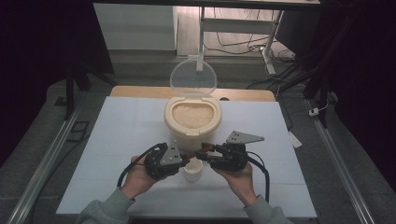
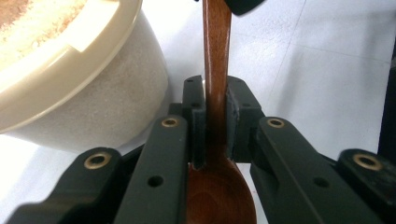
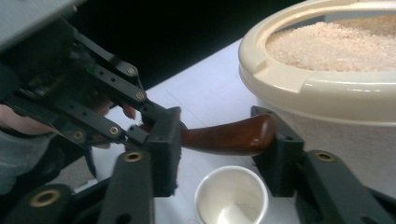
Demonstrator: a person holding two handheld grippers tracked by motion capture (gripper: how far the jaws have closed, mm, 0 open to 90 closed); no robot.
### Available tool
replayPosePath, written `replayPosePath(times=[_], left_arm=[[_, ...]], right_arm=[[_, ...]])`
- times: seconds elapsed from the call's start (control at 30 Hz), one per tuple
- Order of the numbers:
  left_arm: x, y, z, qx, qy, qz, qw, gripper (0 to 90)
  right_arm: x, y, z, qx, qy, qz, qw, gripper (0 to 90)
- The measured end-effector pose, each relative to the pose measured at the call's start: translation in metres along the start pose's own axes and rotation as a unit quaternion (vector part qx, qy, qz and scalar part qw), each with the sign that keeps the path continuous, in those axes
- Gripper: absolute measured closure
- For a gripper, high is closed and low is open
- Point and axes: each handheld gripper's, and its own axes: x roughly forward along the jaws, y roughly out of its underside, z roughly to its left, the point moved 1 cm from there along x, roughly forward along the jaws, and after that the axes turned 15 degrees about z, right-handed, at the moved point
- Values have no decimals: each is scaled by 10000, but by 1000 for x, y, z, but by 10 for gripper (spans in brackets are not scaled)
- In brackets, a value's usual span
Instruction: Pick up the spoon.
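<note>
The spoon point(image 2: 216, 84) is dark reddish brown. The rice pot point(image 1: 192, 125) is cream with pale rice inside. The little cup point(image 3: 231, 196) is white. The table point(image 1: 116, 140) is white. The grippers are black.

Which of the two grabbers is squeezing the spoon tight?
The left gripper: its black jaws are shut on the brown wooden spoon's neck. The right gripper stands open around the handle end.

The high view looks forward and down on the rice container point(image 1: 192, 116), while both gripper views sit close beside the container, sharing its cream rim and the wooden spoon point(image 2: 216, 70).
</note>
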Motion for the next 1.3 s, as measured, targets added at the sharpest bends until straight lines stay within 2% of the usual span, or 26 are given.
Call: replayPosePath(times=[0.1, 0.13, 0.2, 0.3, 0.33, 0.43, 0.57, 0.63, 0.67, 0.7, 0.73, 0.77, 0.8, 0.83, 0.87, 0.9, 1.07, 1.2, 1.3], left_arm=[[1, -1, -1, 31, -13, 14, 10000, 789], [1, 0, -1, 38, -25, 25, 10000, 789], [1, 0, -1, 44, -21, 25, 10000, 789], [0, 0, -1, 79, -18, 10, 10000, 789], [0, 0, -1, 104, -33, 19, 9999, 788], [1, 0, -4, 136, -58, 27, 9999, 791], [-2, 1, -3, 68, -32, -115, 9999, 773], [-2, 3, -1, -46, 10, -210, 9998, 753], [-3, 5, 0, -110, 46, -251, 9996, 653], [-3, 7, 1, -197, 95, -296, 9993, 596], [-3, 9, 3, -294, 135, -342, 9989, 596], [-3, 12, 4, -384, 163, -387, 9984, 558], [-4, 15, 5, -481, 156, -431, 9978, 461], [-7, 24, 8, -678, 179, -545, 9960, 425], [-7, 24, 8, -678, 179, -545, 9960, 402], [-8, 29, 9, -801, 187, -615, 9947, 376], [-9, 56, 15, -1307, 210, -719, 9886, 307], [-1, 78, 20, -1638, 142, -553, 9849, 263], [2, 86, 21, -1717, 129, -478, 9839, 253]], right_arm=[[0, 0, 0, 28, -134, -66, 9999, 661], [0, 0, 0, 28, -134, -66, 9999, 661], [-1, 0, -1, 55, -381, -207, 9990, 733], [-2, -1, -1, 29, -518, -273, 9983, 764], [-2, -1, 1, -23, -672, -321, 9972, 814], [-2, -2, 4, -135, -657, -386, 9970, 823], [-4, -2, 3, -140, -732, -510, 9959, 826], [-4, -2, 4, -146, -734, -551, 9957, 826], [-7, -3, 4, -145, -715, -674, 9951, 827], [-9, -3, 3, -143, -723, -736, 9946, 827], [-9, -3, 3, -143, -723, -736, 9946, 827], [-11, -4, 2, -118, -736, -780, 9942, 827], [-15, -4, 0, -94, -693, -858, 9939, 827], [-17, -4, -1, -105, -682, -893, 9936, 827], [-19, -4, -2, -100, -689, -937, 9932, 827], [-21, -4, -3, -83, -694, -969, 9928, 827], [-28, -5, -6, -113, -641, -1056, 9923, 826], [-35, -5, -10, -161, -581, -1159, 9914, 827], [-38, -5, -12, -162, -568, -1193, 9911, 826]])
